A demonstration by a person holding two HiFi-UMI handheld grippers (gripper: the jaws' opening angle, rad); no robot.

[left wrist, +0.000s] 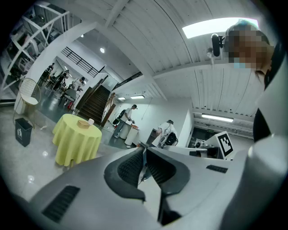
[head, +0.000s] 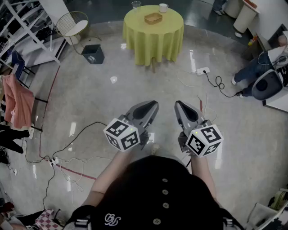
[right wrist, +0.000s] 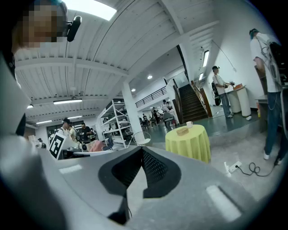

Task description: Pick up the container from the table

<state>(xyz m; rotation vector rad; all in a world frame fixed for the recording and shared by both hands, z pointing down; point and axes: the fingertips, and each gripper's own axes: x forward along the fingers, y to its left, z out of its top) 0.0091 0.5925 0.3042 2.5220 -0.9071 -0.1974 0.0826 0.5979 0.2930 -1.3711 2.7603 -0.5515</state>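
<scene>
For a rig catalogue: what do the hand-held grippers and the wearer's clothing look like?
The left hand-held gripper and right hand-held gripper are grey wedges tapering forward, with dark ribbed pads and a white cube bearing black square markers. The person wears a black buttoned top.

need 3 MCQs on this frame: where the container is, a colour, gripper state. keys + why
1. Where is the container?
A) on the floor
B) on the round table
C) on a chair

2. What colour is the tablecloth?
A) red
B) yellow-green
C) blue

3. The left gripper and right gripper are:
A) both shut, empty
B) both open
C) shut on the container

Key:
1 B, it sits mid-table, near the mug.
2 B, the cloth reads yellow-green in every view.
3 A, each gripper view shows the fingers together with nothing between.
</scene>
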